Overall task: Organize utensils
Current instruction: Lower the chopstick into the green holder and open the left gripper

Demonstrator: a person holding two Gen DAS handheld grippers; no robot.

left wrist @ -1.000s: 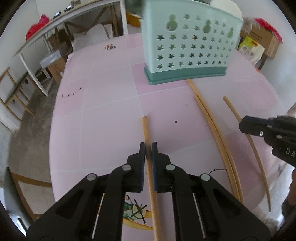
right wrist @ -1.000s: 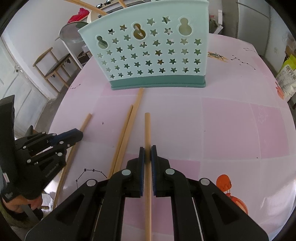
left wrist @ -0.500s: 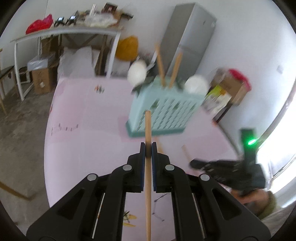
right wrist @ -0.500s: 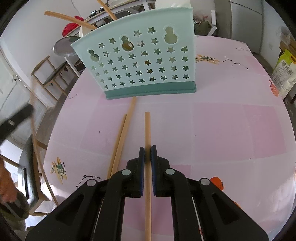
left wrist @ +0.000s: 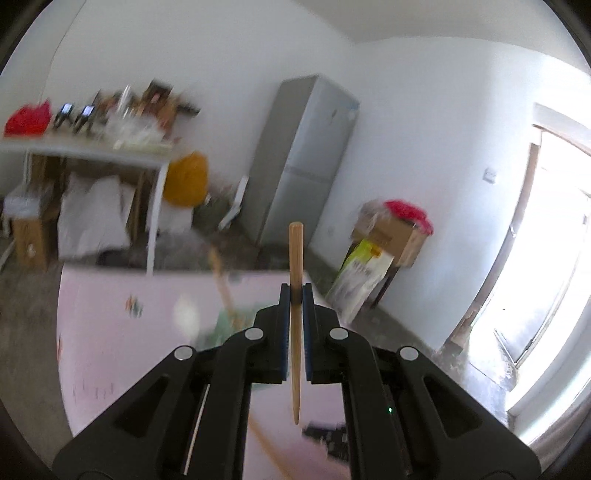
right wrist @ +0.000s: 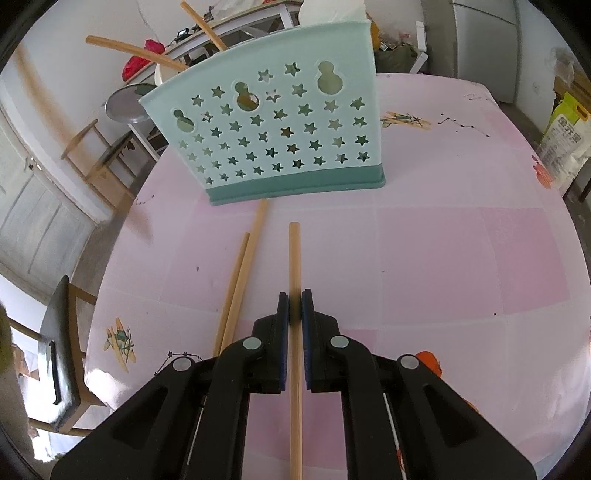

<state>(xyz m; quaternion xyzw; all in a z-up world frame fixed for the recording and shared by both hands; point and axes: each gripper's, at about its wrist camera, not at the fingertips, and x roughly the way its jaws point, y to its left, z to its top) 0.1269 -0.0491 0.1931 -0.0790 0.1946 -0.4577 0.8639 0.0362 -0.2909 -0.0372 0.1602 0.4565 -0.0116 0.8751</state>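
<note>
- Left gripper: jaws clamped on a wooden chopstick. The stick runs along the line of the jaws, its blunt end projecting ahead of the tips and its tapered end pointing back toward the camera.
- The left gripper is held in the air above the pink desk, pointing roughly level toward the room: a grey refrigerator, a white side table with clutter, a cardboard box.
- The left wrist view is blurred. Below the jaws a mint shape with sticks and white rounded items shows near the far edge of the desk; details cannot be resolved.
- Right gripper: jaws clamped on a second chopstick. This stick lies along the desk surface, blunt end pointing toward the far edge.
- Utensil holder: mint green, star-shaped perforations, darker teal base. It stands upright toward the far edge of the desk, ahead of the right gripper.
- Several wooden sticks and a white item protrude above the holder's rim.
- Two loose chopsticks lie side by side on the desk just left of the clamped one. The longer of the pair reaches the holder's base.
- A wooden chair stands off the left edge of the desk.
</note>
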